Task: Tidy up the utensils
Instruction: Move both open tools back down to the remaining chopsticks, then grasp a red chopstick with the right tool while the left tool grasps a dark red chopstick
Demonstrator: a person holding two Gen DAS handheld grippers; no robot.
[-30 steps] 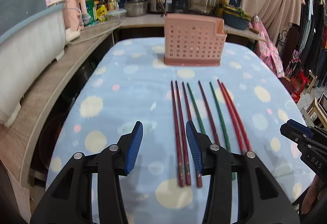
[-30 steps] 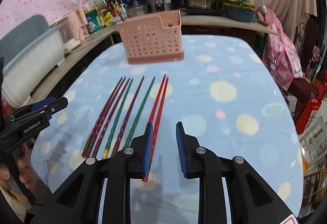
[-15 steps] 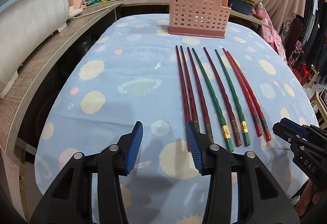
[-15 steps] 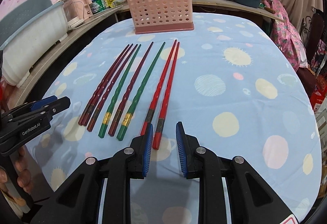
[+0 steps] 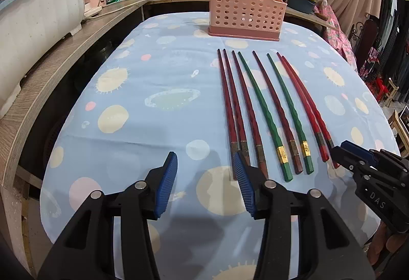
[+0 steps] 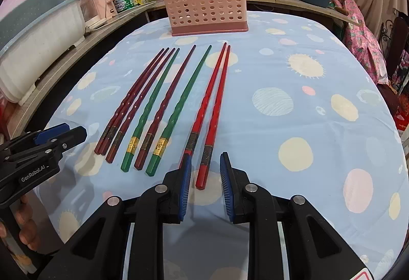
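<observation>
Several chopsticks lie side by side on the blue spotted tablecloth [image 5: 153, 101], tips toward a pink perforated holder [image 5: 245, 14] at the far end. They are dark red [image 5: 230, 106], green [image 5: 260, 106] and bright red [image 5: 306, 101]. My left gripper [image 5: 204, 159] hovers at their near ends. Its jaws are opening with only cloth between them, and the right finger sits by the leftmost dark red pair. My right gripper [image 6: 205, 159] is open around the butt of the rightmost bright red chopstick [image 6: 217, 101], its pads clear of it. The holder [image 6: 207, 11] stands upright.
A wooden counter [image 5: 51, 70] runs along the left with a white tub [image 5: 38, 19] on it. Pots, bottles and a kettle crowd the back counter. Clothes hang at the right. Each gripper shows at the edge of the other's view, the right gripper [image 5: 342, 149] and the left gripper [image 6: 64, 131].
Both grippers have come down and drawn back toward the chopsticks' near ends. The butts, hidden under the fingers before, now lie just in front of the fingertips. The chopsticks have not moved.
</observation>
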